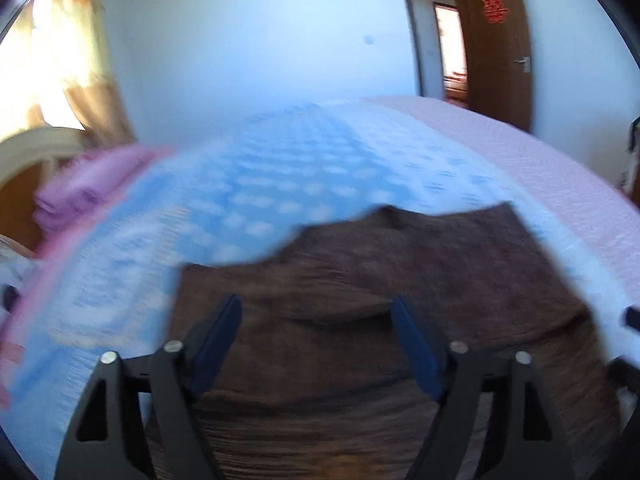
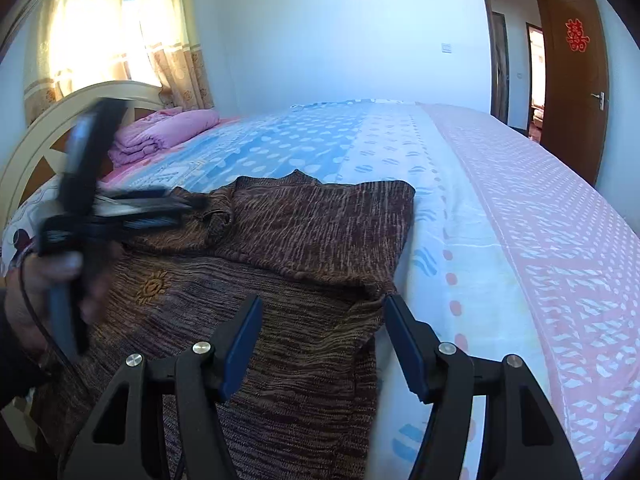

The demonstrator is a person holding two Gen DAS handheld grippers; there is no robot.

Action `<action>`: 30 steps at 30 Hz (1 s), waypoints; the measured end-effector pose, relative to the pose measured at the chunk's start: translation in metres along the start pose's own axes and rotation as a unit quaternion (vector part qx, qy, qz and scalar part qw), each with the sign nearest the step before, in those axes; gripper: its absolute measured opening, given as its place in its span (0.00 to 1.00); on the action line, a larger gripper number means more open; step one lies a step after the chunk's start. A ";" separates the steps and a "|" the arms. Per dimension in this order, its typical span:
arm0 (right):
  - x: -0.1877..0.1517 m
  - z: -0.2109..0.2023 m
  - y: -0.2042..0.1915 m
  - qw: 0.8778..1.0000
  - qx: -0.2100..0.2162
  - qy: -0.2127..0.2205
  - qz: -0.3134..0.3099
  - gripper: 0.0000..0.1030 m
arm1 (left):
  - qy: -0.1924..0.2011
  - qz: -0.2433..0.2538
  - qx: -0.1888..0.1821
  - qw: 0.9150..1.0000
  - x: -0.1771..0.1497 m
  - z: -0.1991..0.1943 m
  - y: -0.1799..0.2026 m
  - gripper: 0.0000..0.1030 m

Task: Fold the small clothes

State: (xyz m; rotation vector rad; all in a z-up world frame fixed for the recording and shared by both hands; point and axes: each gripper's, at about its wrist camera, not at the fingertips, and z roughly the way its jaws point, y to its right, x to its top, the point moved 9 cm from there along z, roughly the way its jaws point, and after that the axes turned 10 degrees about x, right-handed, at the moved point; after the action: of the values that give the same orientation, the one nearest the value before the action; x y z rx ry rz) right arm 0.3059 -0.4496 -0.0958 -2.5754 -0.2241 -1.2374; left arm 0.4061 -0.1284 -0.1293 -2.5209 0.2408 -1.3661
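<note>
A brown knit sweater (image 2: pixel 280 248) lies spread on the bed (image 2: pixel 520 240), filling the lower left and centre of the right wrist view. Its upper part is folded over, making a doubled layer across the middle of the frame, and a small sun motif (image 2: pixel 152 286) shows on the lower layer at left. The bed carries a sheet with blue dotted, white and pink patterned bands.

The right gripper (image 2: pixel 322 332) sits at the bottom centre of its view with its jaws apart and nothing between them; the left finger is over the sweater and the right finger over the sweater's right edge, where it meets the sheet. Whether they touch the cloth cannot be told.

The left gripper (image 2: pixel 188 206) appears at the left of the right wrist view, blurred, held in the left hand (image 2: pixel 44 284), its fingers pointing toward the sweater's folded upper left corner. In the left wrist view, which is blurred, the left gripper (image 1: pixel 316 320) has its jaws apart above the brown knit, holding nothing.

A folded pink quilt (image 2: pixel 160 134) lies at the head of the bed in the upper left, beside a cream headboard (image 2: pixel 48 128). Curtains (image 2: pixel 120 32) hang behind it. An open brown door (image 2: pixel 576 80) with a red paper cutting (image 2: pixel 576 35) stands at the upper right.
</note>
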 end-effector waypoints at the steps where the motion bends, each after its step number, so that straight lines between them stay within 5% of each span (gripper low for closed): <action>1: 0.002 0.002 -0.003 1.000 -0.001 -0.004 0.002 0.62 | 0.003 0.006 0.027 1.000 -0.001 0.007 -0.016 0.81; 5: 0.021 0.016 -0.032 1.000 0.019 -0.018 -0.015 0.62 | -0.078 0.005 0.130 0.988 -0.035 0.067 -0.096 0.81; 9: 0.053 0.050 -0.071 0.998 0.037 -0.039 -0.043 0.62 | -0.147 0.005 0.135 0.980 -0.075 0.100 -0.120 0.81; 17: 0.063 0.175 -0.123 0.981 -0.007 -0.146 -0.128 0.62 | -0.145 -0.019 0.159 0.976 -0.083 0.102 -0.132 0.98; 21: 0.071 0.207 -0.092 0.978 -0.076 -0.149 -0.121 0.62 | -0.160 -0.052 0.146 0.975 -0.089 0.111 -0.137 1.00; 23: 0.084 0.199 -0.053 0.985 -0.103 -0.130 -0.044 0.62 | -0.167 -0.069 0.134 0.974 -0.092 0.114 -0.140 1.00; 26: 0.093 0.172 0.019 0.978 -0.173 -0.111 0.044 0.62 | -0.170 -0.086 0.130 0.973 -0.094 0.113 -0.143 1.00; 30: 0.088 0.130 0.059 0.980 -0.144 -0.085 0.109 0.62 | -0.169 -0.113 0.118 0.972 -0.095 0.112 -0.149 1.00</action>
State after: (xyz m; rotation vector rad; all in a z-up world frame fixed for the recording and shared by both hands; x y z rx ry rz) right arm 0.4719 -0.4637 -0.1148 -2.8594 0.2171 -1.0368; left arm 0.4513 0.0558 -0.2178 -2.5769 -0.2682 -0.9417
